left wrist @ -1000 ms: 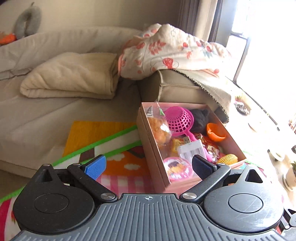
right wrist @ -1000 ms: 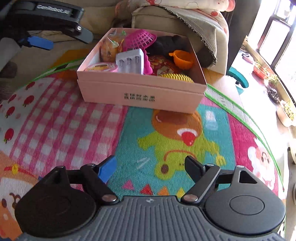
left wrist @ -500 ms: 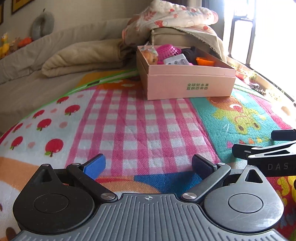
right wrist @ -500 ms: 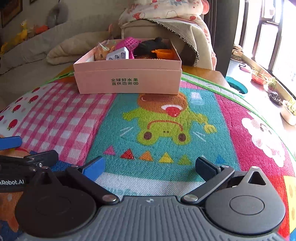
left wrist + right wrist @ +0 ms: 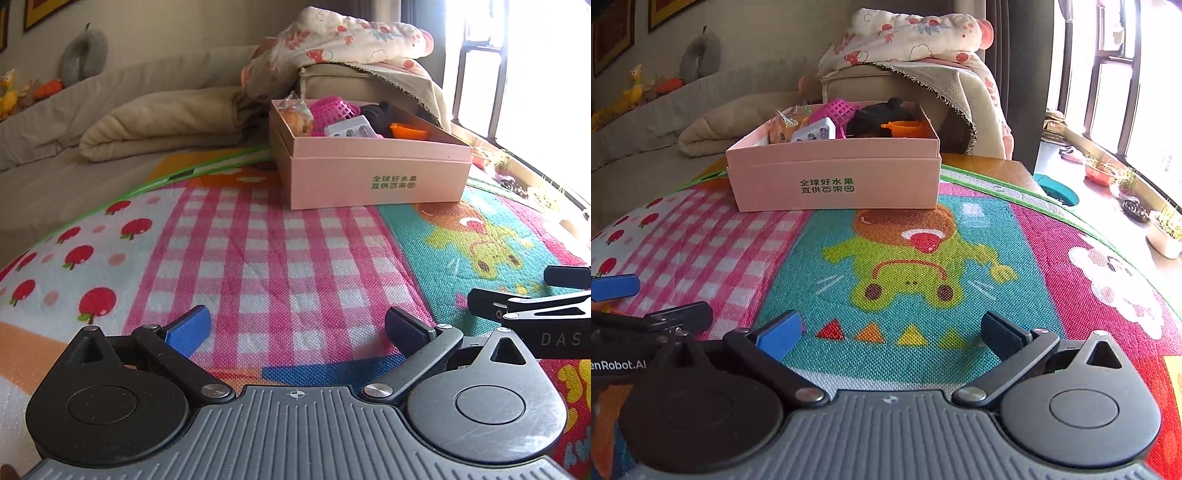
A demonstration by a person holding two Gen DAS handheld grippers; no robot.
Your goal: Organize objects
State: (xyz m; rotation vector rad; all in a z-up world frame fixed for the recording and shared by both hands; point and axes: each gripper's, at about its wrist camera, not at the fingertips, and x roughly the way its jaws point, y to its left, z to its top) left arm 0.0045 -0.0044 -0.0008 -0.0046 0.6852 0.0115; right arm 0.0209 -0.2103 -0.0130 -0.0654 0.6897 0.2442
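Both grippers low over the play mat (image 5: 280,258), well short of the pink box (image 5: 373,173). Left gripper (image 5: 295,328): jaws apart, nothing between. Right gripper (image 5: 890,332): jaws just went wide, also empty.

Risk, imo: box is crammed, so a grab at one item could snag a neighbour and drag it out, or shove the light cardboard along the mat. Grippers sit close side by side and could clash.

Inside: pink mesh basket (image 5: 842,109), white battery pack (image 5: 816,133), orange cup (image 5: 905,127), black item (image 5: 882,110), bagged snack (image 5: 295,118). Rest hidden by the box wall.
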